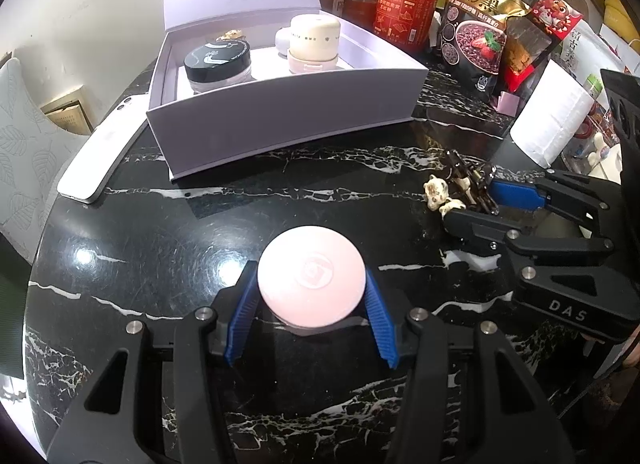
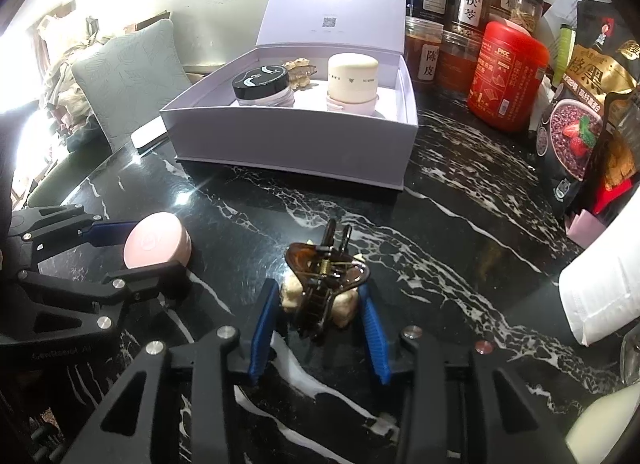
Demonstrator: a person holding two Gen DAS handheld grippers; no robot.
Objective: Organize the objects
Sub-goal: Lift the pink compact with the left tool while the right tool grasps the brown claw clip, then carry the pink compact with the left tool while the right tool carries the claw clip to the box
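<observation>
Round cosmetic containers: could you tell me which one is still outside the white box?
The pink compact, sitting on the marble table between the left gripper fingers; the black-lidded jar and cream jar are boxed.

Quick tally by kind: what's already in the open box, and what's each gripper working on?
Jars in box: 2, black-lid jar and cream jar
Hair clips: 2, one in box, one at right gripper
Pink compact at left gripper: 1
Total: 5

You are working over a glossy black marble counter (image 1: 160, 264), which is reflecting the lights. The pink compact (image 1: 311, 280) is looking smooth and satiny, the ribbed blue fingers (image 1: 240, 316) matt plastic, the hair clip (image 2: 324, 276) shiny translucent brown plastic.
</observation>
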